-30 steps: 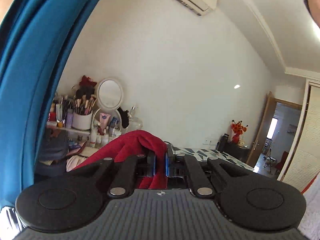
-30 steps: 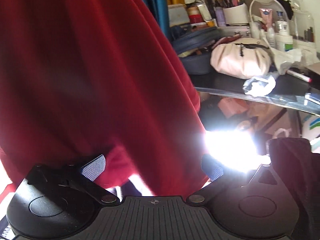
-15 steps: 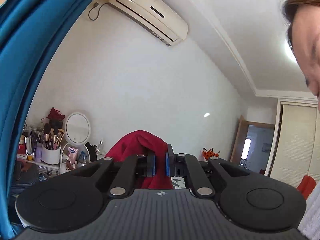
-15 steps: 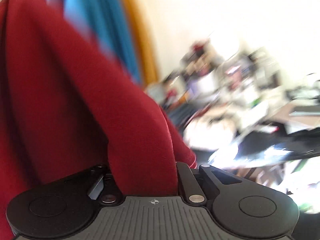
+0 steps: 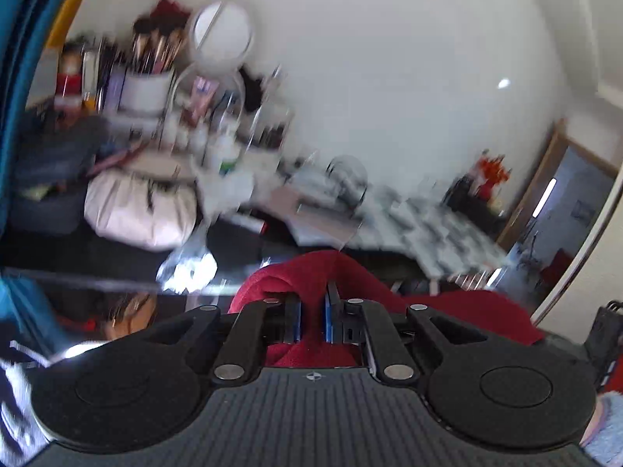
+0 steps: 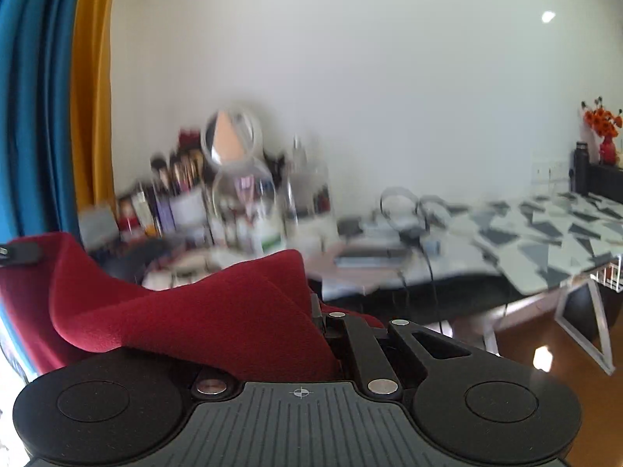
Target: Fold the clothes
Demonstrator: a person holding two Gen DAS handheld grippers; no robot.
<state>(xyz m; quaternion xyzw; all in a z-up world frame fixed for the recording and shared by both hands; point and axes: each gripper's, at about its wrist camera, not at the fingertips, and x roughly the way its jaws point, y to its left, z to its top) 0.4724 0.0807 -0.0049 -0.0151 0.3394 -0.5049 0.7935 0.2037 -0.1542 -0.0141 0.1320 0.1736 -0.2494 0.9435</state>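
Left wrist view: the left gripper (image 5: 311, 317) has its blue-padded fingers (image 5: 296, 319) pinched on a bunched ridge of the soft dark red fleece garment (image 5: 335, 276), which humps over the tips and trails off to the right. In the right wrist view the right gripper (image 6: 311, 323) is largely buried under the same red cloth (image 6: 194, 311); its right finger (image 6: 360, 340) stands drawn in against the fabric, so it appears clamped on it, though the left finger is hidden. The garment hangs in the air between the two tools, above the room's furniture, not laid on any surface. I judge the risks to be these: the thick fold could slide from either pinch, and a loose swing of cloth could sweep the crowded dressing table far left. There, a white round cup (image 5: 146, 91) holds makeup brushes (image 5: 155, 52), standing near a round white vanity mirror (image 5: 222, 31); a pale pink soft pouch (image 5: 140, 214) lies nearer, its contents unseen. Blur hides finer detail.
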